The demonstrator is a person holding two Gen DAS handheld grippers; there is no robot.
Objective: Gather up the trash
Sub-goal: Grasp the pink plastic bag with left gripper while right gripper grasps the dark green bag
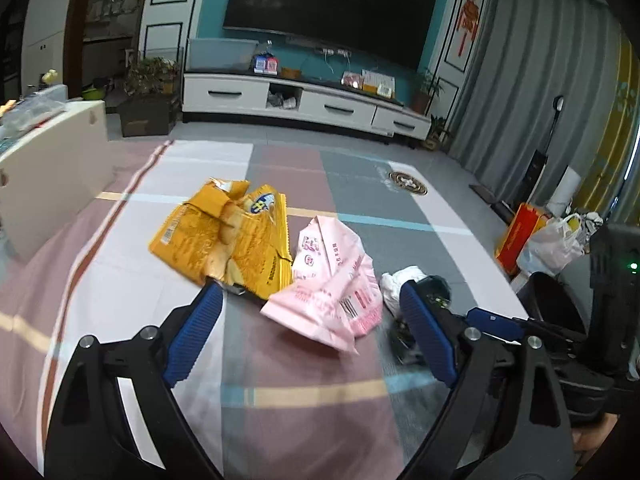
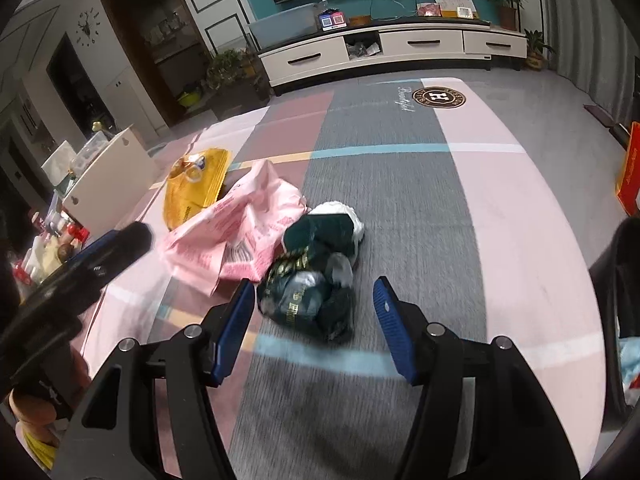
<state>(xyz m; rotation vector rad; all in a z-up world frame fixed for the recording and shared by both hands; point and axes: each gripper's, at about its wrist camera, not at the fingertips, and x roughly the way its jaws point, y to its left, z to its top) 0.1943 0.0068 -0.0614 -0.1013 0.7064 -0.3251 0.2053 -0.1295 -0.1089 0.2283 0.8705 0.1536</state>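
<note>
Left tongs spread wide with nothing between the pads, hanging over the rug and aimed down at the litter. Just ahead of the near-side pad lies the yellow packet, torn open and flat; beside it, straight off the middle of the gap, the pink packet, crumpled, its long axis running from the far left toward the tongs' right pad, barcode end nearest. That wide spread looks set up for taking a broad, flat wrapper.

Right tongs about half open, empty too, and lined up on the dark wad, a balled-up green-and-silver wrapper sitting just in front of the gap and touching the pink packet's edge. A white scrap peeks out beyond it. The wad is roughly round, its length running away from the tongs, so a narrower opening suits it.

All the trash sits unpicked in one cluster, the packets overlapping at their edges.
</note>
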